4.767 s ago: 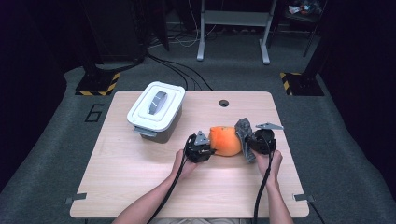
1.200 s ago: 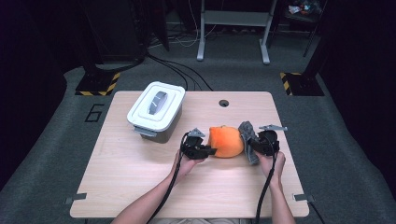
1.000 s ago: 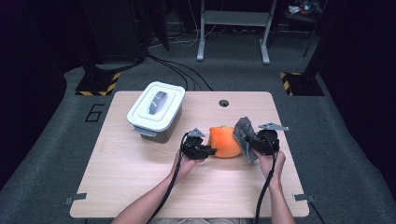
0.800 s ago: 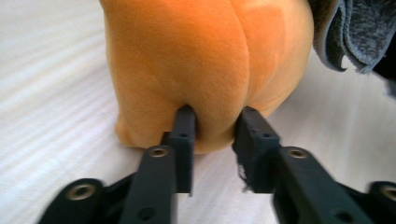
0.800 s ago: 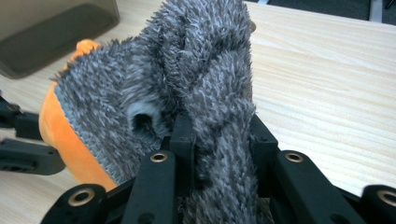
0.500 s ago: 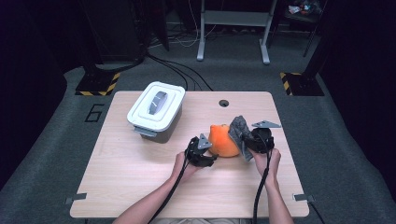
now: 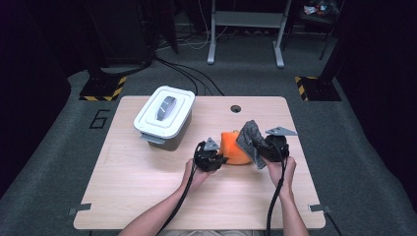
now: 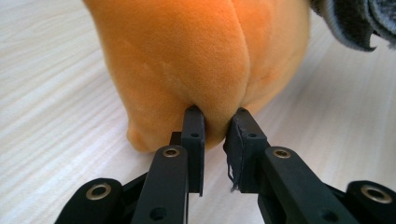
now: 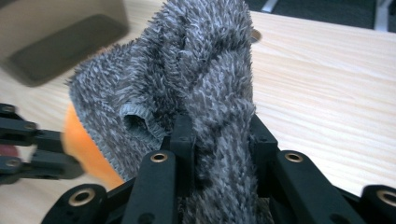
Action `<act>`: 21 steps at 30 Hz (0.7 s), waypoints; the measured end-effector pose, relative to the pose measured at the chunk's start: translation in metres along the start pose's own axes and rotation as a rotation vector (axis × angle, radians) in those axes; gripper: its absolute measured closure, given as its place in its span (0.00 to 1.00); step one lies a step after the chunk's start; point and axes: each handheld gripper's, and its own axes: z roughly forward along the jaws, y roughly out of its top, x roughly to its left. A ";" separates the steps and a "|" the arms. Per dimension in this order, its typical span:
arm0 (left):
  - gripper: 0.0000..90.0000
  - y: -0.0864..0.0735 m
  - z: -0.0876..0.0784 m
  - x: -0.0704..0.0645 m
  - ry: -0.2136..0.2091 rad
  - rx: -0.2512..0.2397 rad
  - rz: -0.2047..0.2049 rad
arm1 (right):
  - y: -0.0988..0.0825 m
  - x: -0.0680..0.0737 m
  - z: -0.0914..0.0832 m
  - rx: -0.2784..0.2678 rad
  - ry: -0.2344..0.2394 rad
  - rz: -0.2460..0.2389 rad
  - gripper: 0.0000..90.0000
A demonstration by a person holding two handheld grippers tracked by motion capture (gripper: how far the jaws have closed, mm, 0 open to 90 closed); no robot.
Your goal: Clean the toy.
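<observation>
Grippers first: the left gripper [image 8: 215, 116] has just squeezed in and now pinches a fold of the orange plush toy [image 8: 196, 60] between its black jaws. The right gripper [image 9: 217, 126] is clamped on a fuzzy grey cloth [image 9: 187, 70], which sticks up in a bunch between its jaws.

From above, the toy [image 7: 231, 147] sits on the desk [image 7: 147, 196], near the middle, between the two grippers. The left gripper [image 7: 212, 158] is at its left side. The right gripper [image 7: 263, 147] holds the cloth [image 7: 248, 137] against the toy's right side.

Further back on the left stands a white box [image 7: 162, 118] with its lid on, so what is inside is hidden. It is well apart from the toy. A small round hole [image 7: 235, 108] is in the desk behind the toy.
</observation>
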 end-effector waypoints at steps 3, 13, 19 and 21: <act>0.86 0.002 -0.001 -0.004 -0.011 -0.007 -0.010 | 0.005 0.011 -0.003 -0.011 0.023 -0.022 0.77; 0.86 -0.001 0.000 0.007 -0.008 -0.005 -0.037 | 0.015 0.053 0.016 0.025 -0.011 -0.168 0.77; 0.86 -0.004 0.001 0.014 -0.012 -0.022 -0.063 | 0.015 0.048 0.019 0.027 -0.014 -0.163 0.77; 0.87 -0.005 0.001 0.016 -0.013 -0.013 -0.074 | 0.013 0.041 0.018 0.025 -0.026 -0.154 0.77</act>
